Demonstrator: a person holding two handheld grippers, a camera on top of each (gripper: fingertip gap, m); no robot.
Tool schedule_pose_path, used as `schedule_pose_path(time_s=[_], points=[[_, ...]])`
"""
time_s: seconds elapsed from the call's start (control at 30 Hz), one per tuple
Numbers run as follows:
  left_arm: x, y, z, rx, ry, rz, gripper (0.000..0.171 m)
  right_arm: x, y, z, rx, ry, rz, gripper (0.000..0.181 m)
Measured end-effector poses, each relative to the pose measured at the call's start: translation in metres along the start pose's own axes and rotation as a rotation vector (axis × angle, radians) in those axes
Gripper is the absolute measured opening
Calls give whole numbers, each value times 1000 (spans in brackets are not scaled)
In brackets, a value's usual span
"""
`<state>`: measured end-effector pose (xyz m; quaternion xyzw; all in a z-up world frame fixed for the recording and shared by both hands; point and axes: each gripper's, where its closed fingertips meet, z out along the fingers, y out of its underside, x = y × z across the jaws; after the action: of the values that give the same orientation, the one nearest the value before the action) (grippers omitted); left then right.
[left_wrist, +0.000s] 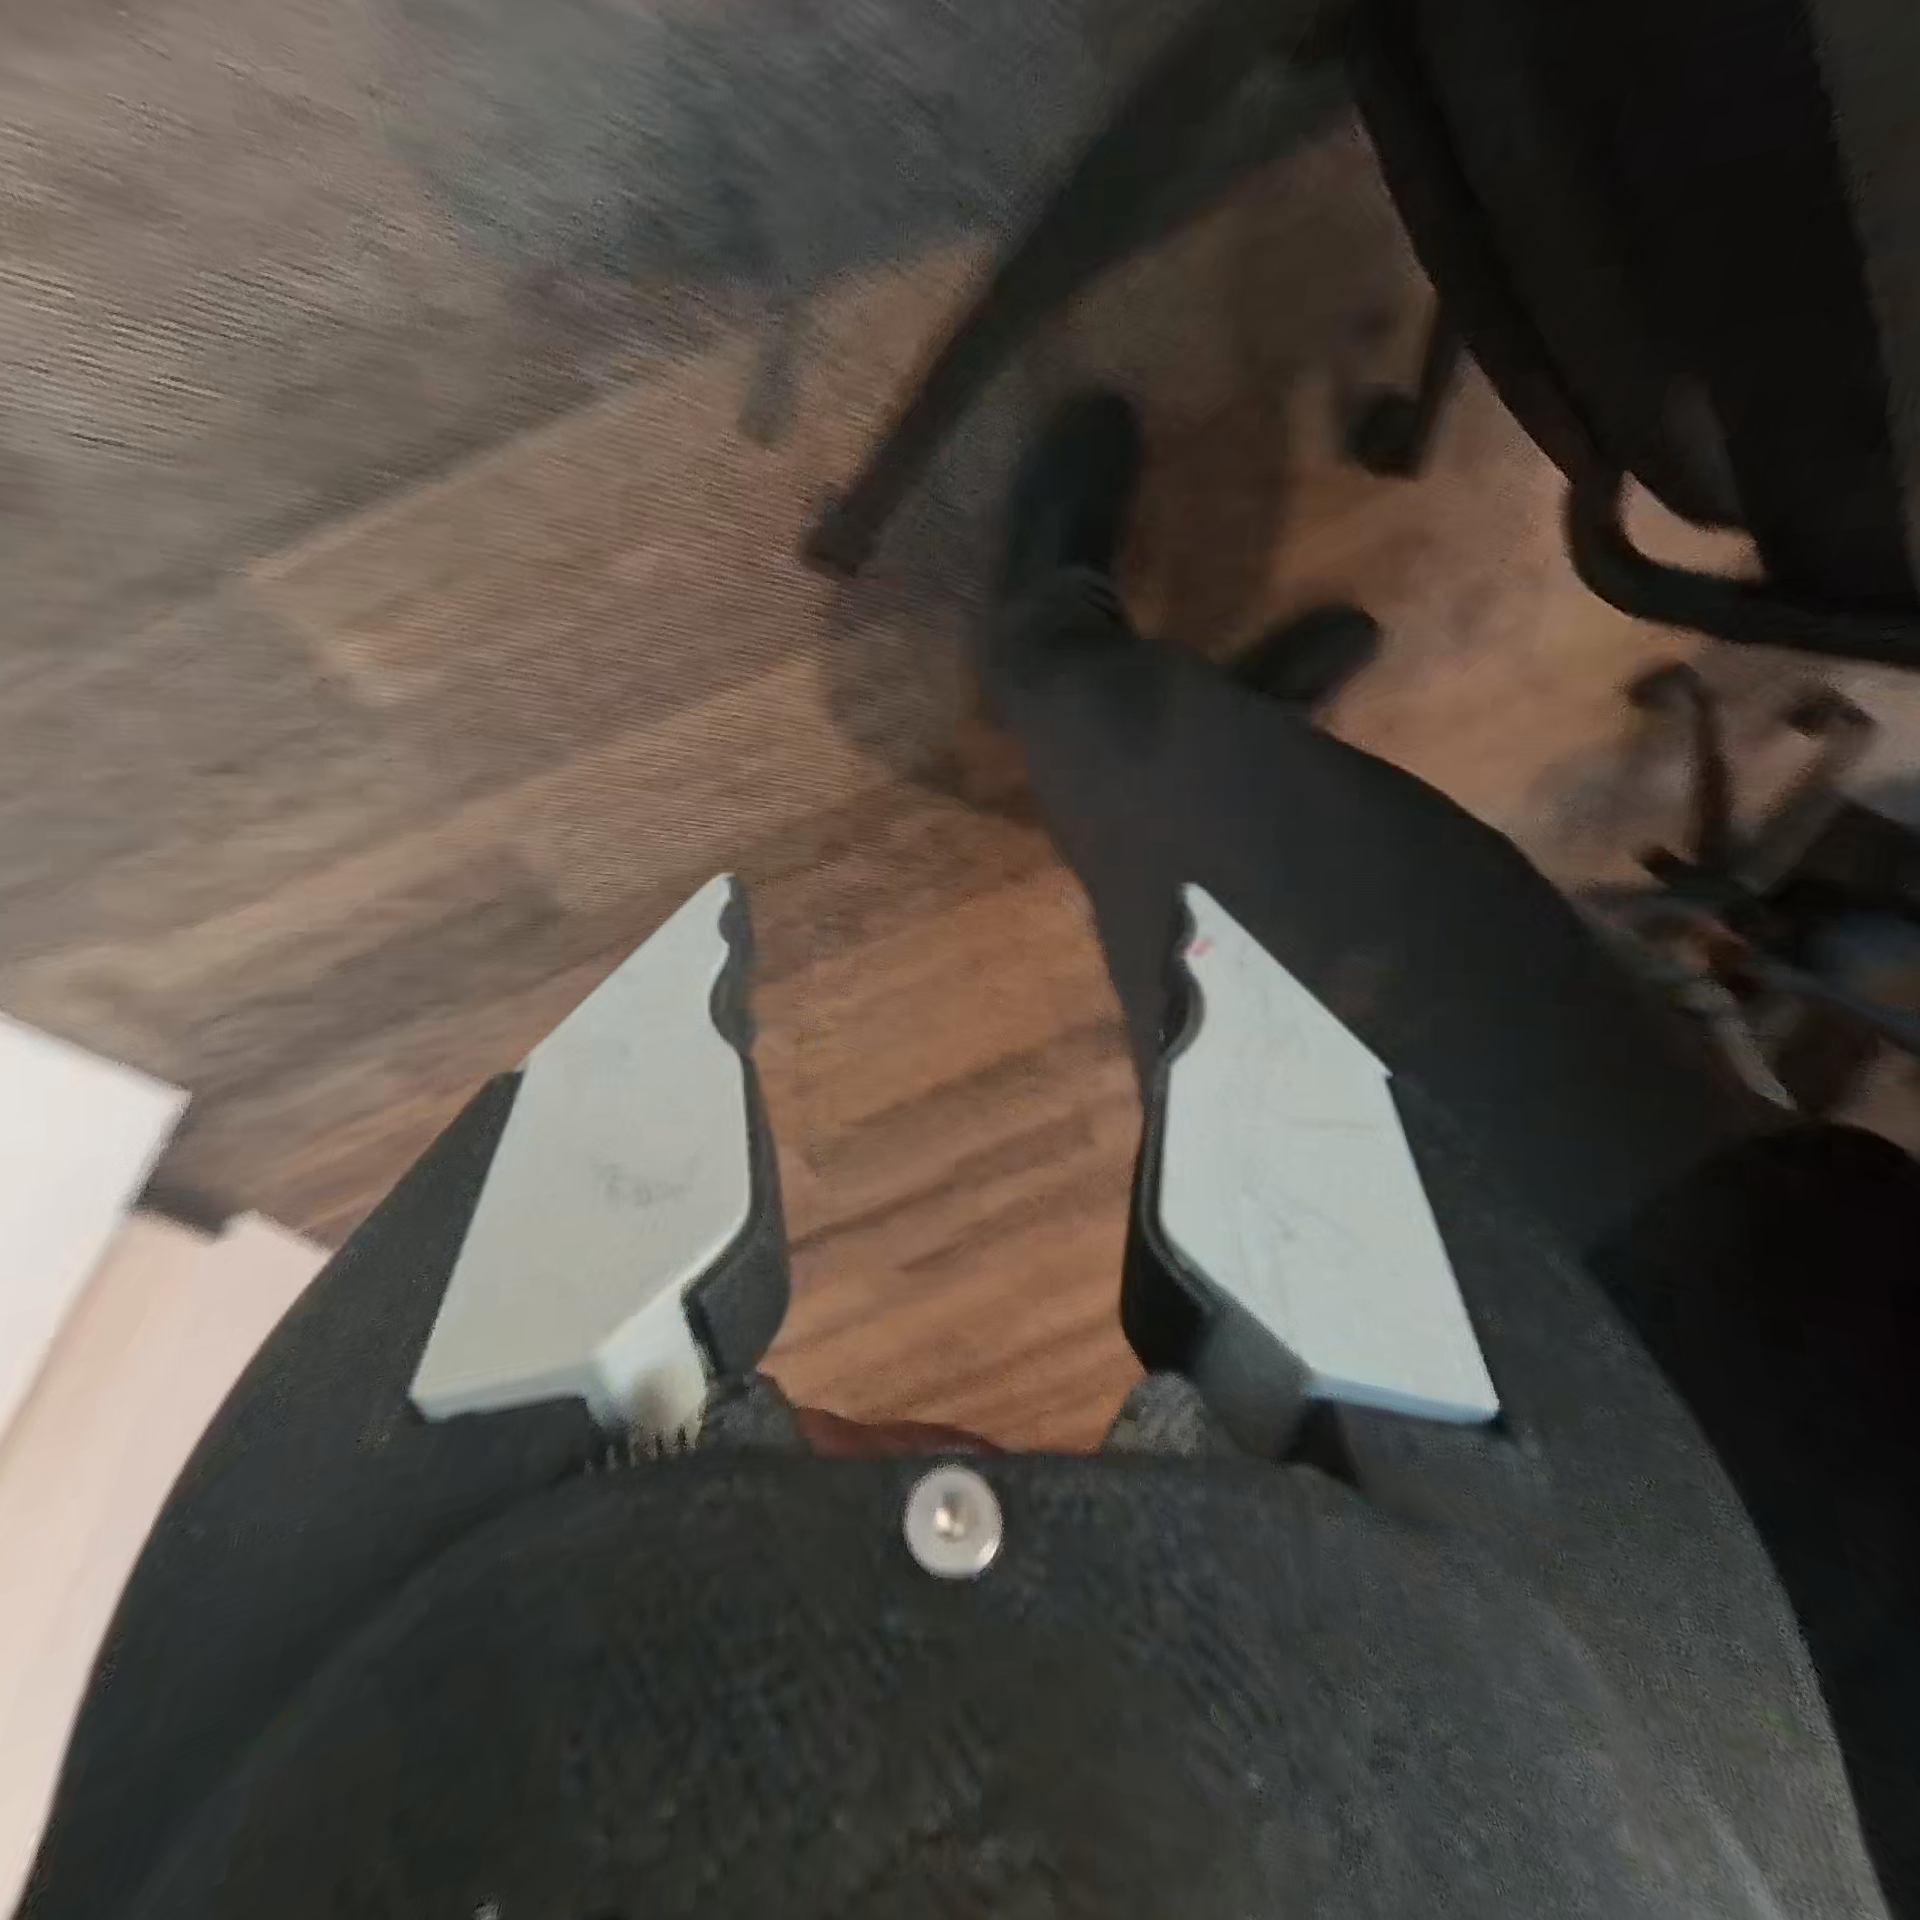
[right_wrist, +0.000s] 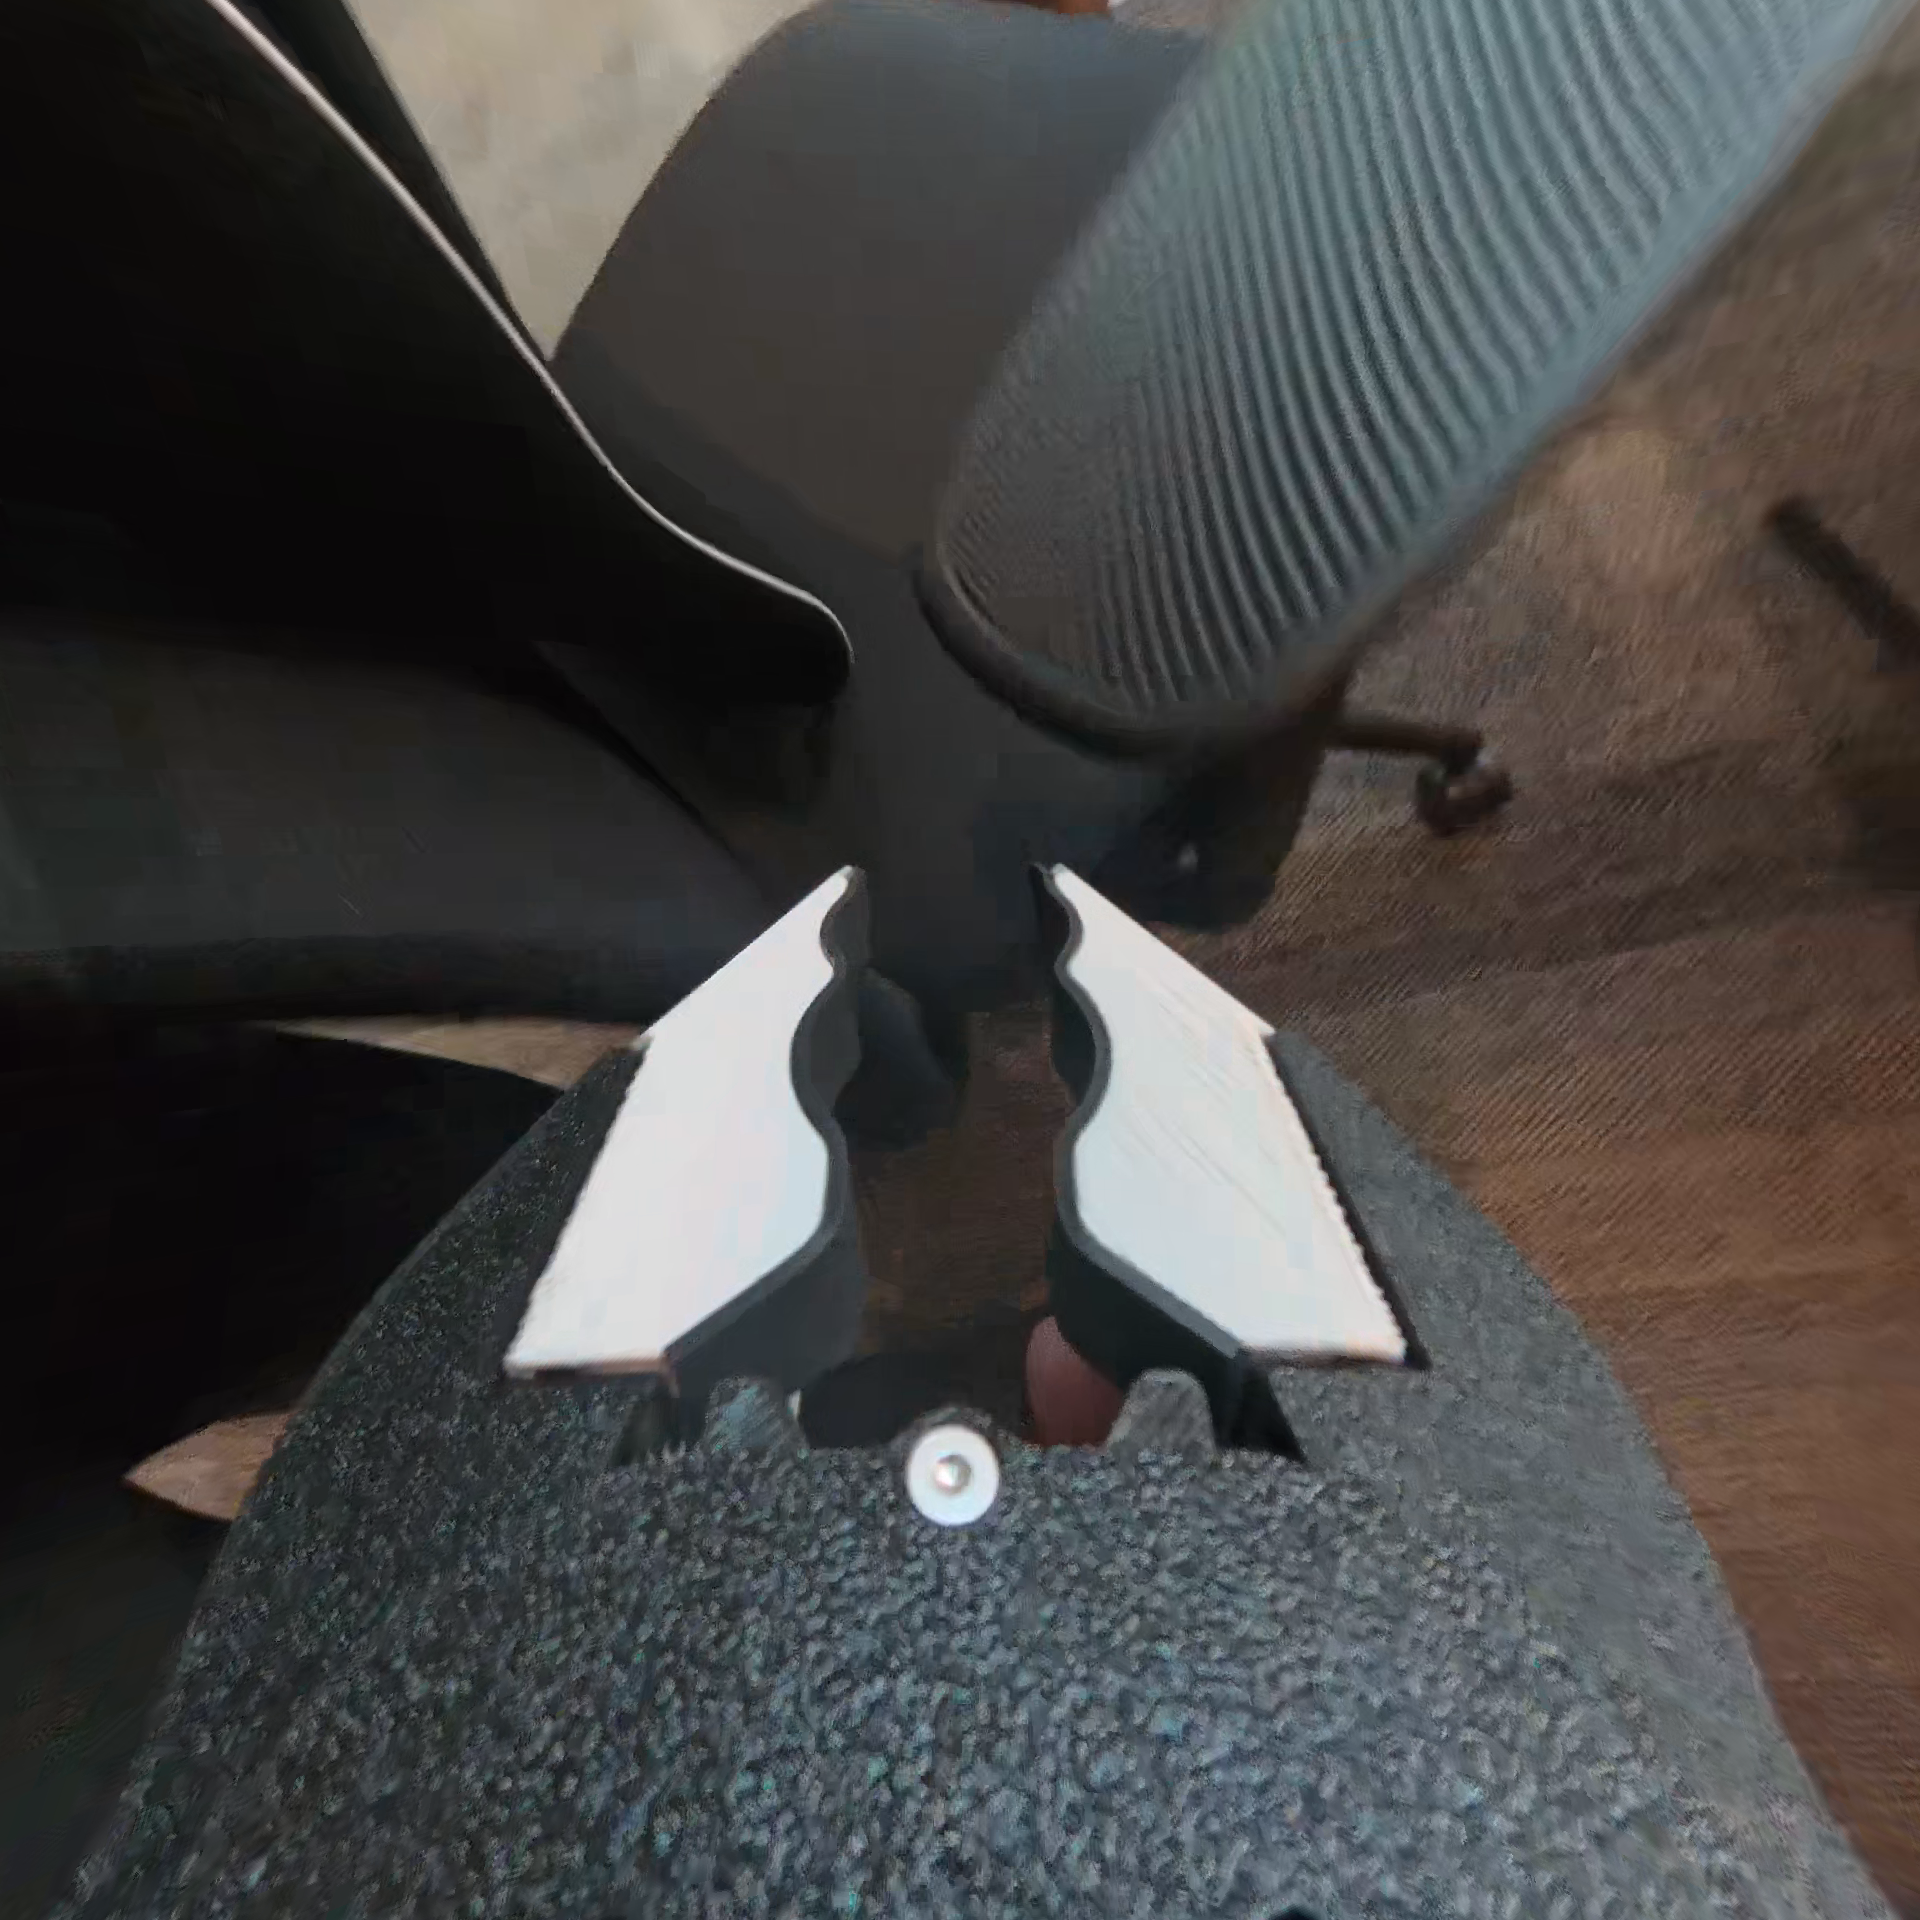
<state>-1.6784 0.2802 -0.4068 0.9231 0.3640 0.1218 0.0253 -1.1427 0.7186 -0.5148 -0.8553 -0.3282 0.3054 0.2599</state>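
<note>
My left gripper (left_wrist: 961, 904) is open and empty, pointing down at a brown wood-grain floor (left_wrist: 935, 1143). A person's dark trouser leg (left_wrist: 1299, 852) and black shoe (left_wrist: 1075, 499) lie just right of its right finger. My right gripper (right_wrist: 948, 894) is open and empty, held over the floor (right_wrist: 1558, 1143) beside a grey mesh office chair (right_wrist: 1403, 312). A dark trouser leg (right_wrist: 831, 364) runs down behind its fingertips. Both views are motion-blurred.
In the left wrist view a black chair leg (left_wrist: 935, 416) crosses the middle, a grey rug or carpet (left_wrist: 260, 312) fills the upper left, a pale board (left_wrist: 83, 1299) sits at lower left. A chair caster (right_wrist: 1465, 790) stands right of the chair. Black fabric (right_wrist: 260, 468) fills the right wrist view's left. Left tips to right tips: about 70 centimeters.
</note>
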Motion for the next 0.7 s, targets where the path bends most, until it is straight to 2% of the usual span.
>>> schedule_pose_path(time_s=[0.07,0.13,0.2,0.23,0.27,0.33,0.37,0.4,0.47,0.5,0.57,0.63,0.7], points=[[-16,-23,-90,141,-243,73,65,16,37,-5,2,-20,122,32],[-7,-63,-181,290,-526,199,63,25,66,-13,24,-52,229,32],[47,-121,-245,438,-705,357,66,30,95,-24,26,-79,314,31],[95,-154,-259,518,-716,457,63,30,108,-29,22,-93,347,31],[156,-186,-259,580,-680,575,55,32,120,-35,19,-100,371,32],[301,-229,-219,616,-504,847,49,35,141,-47,12,-103,405,32],[376,-235,-186,594,-402,992,45,37,151,-51,9,-104,426,32],[446,-233,-148,554,-300,1118,42,39,158,-56,14,-102,447,32],[559,-198,-64,361,-64,1263,39,45,168,-66,41,-90,493,33],[593,-171,-20,193,24,1283,41,47,171,-70,59,-84,518,33],[621,-120,58,-130,58,1305,42,49,180,-77,92,-68,567,33],[628,-79,119,-324,48,1423,42,48,191,-81,118,-52,618,34],[621,-53,163,-453,-24,1552,37,44,203,-83,140,-41,670,34]])
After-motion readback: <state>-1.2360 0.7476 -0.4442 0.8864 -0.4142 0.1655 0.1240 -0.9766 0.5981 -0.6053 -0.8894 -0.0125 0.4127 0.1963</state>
